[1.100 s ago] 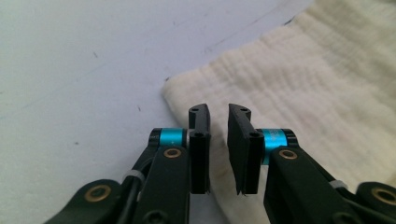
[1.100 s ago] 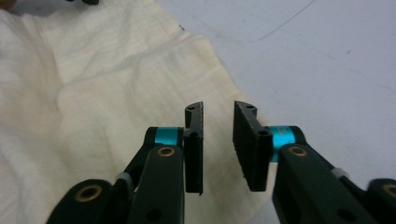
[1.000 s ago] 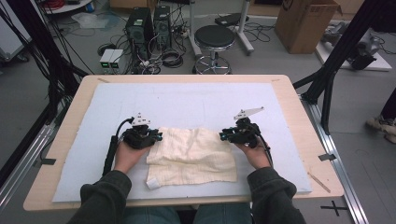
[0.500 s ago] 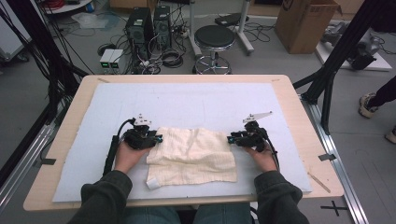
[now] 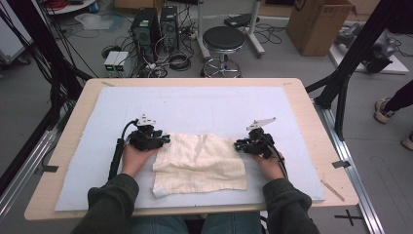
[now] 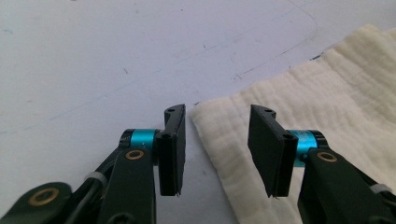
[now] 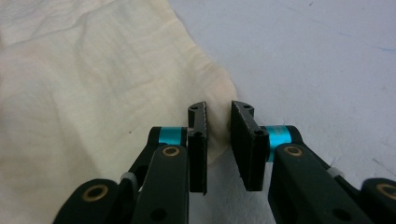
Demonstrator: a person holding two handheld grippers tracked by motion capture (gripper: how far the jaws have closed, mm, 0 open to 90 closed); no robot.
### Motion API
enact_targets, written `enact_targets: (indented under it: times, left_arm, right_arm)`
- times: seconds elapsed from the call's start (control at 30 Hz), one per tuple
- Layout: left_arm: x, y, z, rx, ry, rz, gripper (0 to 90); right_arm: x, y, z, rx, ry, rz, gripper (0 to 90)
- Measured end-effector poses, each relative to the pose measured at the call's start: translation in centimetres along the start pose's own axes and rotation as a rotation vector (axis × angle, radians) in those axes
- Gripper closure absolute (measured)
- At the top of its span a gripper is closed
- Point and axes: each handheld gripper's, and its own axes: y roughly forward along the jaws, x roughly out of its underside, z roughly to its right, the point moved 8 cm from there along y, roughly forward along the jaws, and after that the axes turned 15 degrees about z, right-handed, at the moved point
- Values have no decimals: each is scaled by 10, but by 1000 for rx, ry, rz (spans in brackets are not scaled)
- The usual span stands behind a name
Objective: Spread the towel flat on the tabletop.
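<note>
A cream muslin cloth [image 5: 199, 161] lies flat and slightly rumpled on the pale blue mat [image 5: 195, 107]. My left gripper [image 5: 164, 140] sits at the cloth's upper left corner. In the left gripper view it [image 6: 217, 149] is open wide, and the corner of the cloth [image 6: 322, 98] lies on the mat between and beyond the jaws. My right gripper [image 5: 237, 145] is at the cloth's upper right corner. In the right gripper view it [image 7: 218, 140] is open by a narrow gap, with the cloth's rounded corner [image 7: 93, 93] lying just at that gap.
The mat covers most of a wooden table [image 5: 311, 126]. A thin wooden stick [image 5: 332, 190] lies near the table's right front edge. Beyond the table are a stool [image 5: 223, 41], computer cases and cables on the floor. A person's foot [image 5: 384, 109] is at the right.
The right gripper shifted slightly right, then eased back to the cloth's upper right corner. The left gripper and the cloth stayed where they were.
</note>
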Motion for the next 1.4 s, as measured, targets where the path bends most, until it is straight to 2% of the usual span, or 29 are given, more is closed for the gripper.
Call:
enact_targets:
  times: [0.03,0.07,0.17,0.23,0.33,0.37,0.57,0.73,0.8,0.93,1.1,1.17,1.23,1.3,1.37,1.4]
  left_arm:
    - [3,2,0,-4,-5,-10,569]
    - [4,3,0,-5,8,-15,574]
    - [4,3,1,-24,69,-18,646]
    - [4,3,1,-26,75,-14,697]
    - [4,3,3,-10,80,-16,844]
    - [4,2,4,-13,83,-20,858]
    - [1,-4,1,-7,71,-20,872]
    - [-8,-9,0,-11,41,32,873]
    - [-8,-10,-3,-12,38,28,873]
    - [-11,-9,-7,-24,-1,54,873]
    - [-18,-6,-18,-56,-16,64,874]
    - [-22,-3,-22,-63,-41,72,874]
    - [-27,1,-29,-85,-30,69,874]
    - [-33,5,-35,-100,-59,84,874]
    - [-38,9,-41,-117,-57,84,874]
    - [-43,13,-44,-136,-64,102,874]
  right_arm:
    - [0,0,0,1,-1,1,783]
    - [0,1,0,0,-13,1,794]
    - [-1,2,-2,-8,-23,1,836]
    - [-1,2,-2,-14,-31,0,844]
    - [-1,3,-1,-23,-16,4,850]
    - [-1,3,-1,-24,-19,4,854]
    - [-6,1,-4,-39,-22,7,859]
    - [-17,-2,-3,-41,-24,32,860]
    - [-21,-1,-2,-45,-30,41,860]
    - [-26,0,1,-46,-33,52,861]
    - [-32,7,11,-30,-26,46,862]
    - [-40,10,15,-16,-36,49,863]
    - [-47,14,20,-8,-35,40,864]
    - [-55,17,26,14,-36,45,864]
    - [-64,21,33,33,-37,52,864]
    - [-68,23,37,44,-41,52,864]
